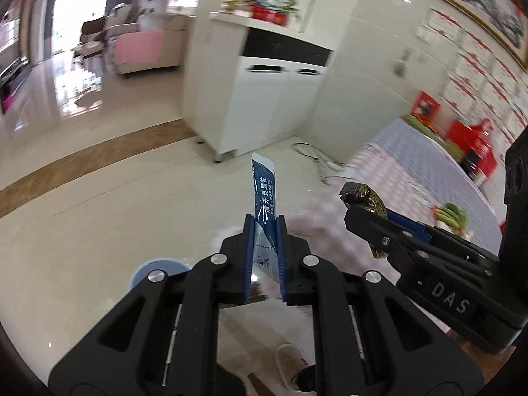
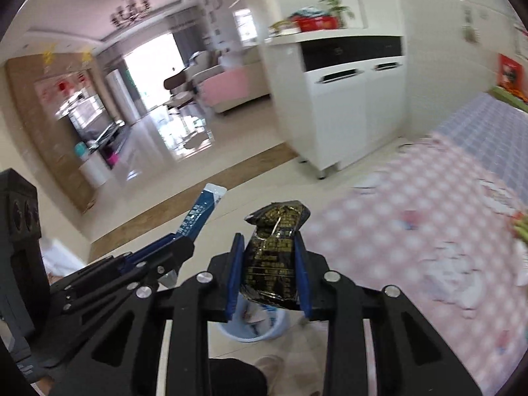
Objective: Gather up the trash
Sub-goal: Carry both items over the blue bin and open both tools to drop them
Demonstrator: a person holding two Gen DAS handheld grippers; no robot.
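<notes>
Carry step: your left gripper (image 1: 265, 231) jaws clench the blue sachet (image 1: 263, 194), your right gripper (image 2: 269, 257) jaws clench the black wrapper (image 2: 272, 250); next, get both over the bin (image 2: 254, 325) below and release.

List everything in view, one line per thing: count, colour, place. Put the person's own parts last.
sachet: one, blue and white, clamped upright in the left gripper
snack wrapper: one, black with gold print, crumpled, clamped in the right gripper
bin: one, light blue, on the floor below the right gripper, scraps inside
tablecloth: one, pink and lilac check, on the table to the right
cabinet: one, white with a dark band, against the wall
sofa: one, pink and cream, far room
cable: one, white, on the floor by the cabinet
left gripper: one, black with blue pads
right gripper: one, black with blue pads
slipper: one, pale, on the person's foot, bottom edge
</notes>
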